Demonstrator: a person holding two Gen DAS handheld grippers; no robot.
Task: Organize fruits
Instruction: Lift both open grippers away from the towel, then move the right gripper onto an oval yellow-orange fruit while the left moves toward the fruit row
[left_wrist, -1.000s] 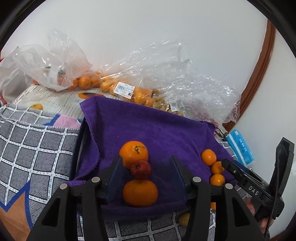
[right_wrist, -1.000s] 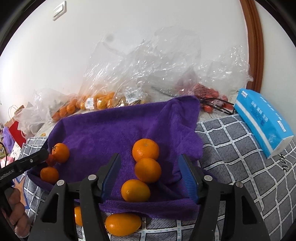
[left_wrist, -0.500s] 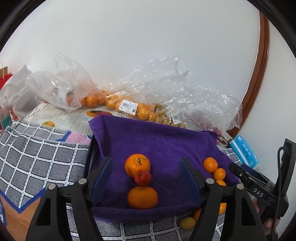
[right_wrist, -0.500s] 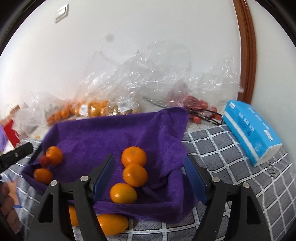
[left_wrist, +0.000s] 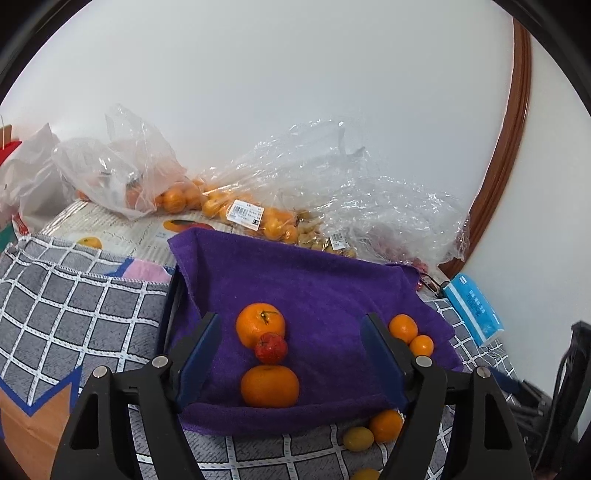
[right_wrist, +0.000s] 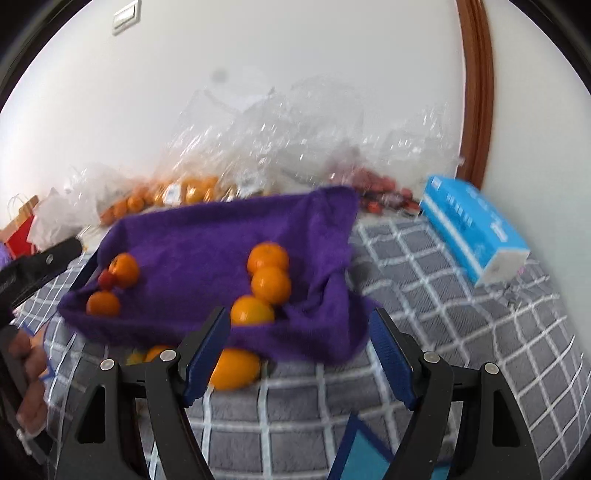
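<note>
You've pulled both grippers back off the purple towel since a second ago, so your left gripper is opening with nothing gripped, red fruit lying loose between its fingers, and your right gripper gapes empty, oranges just ahead.

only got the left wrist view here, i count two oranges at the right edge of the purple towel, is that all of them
Observer: No, the right wrist view shows three oranges in a row there; the nearest was hidden behind your tool's finger.
Operator: anything on the blanket near the right tool
Observer: A large orange fruit lies just off the purple towel's front edge, beside the right tool's left finger.
Operator: right tool holding anything
Observer: No, it is open with nothing between its fingers.
</note>
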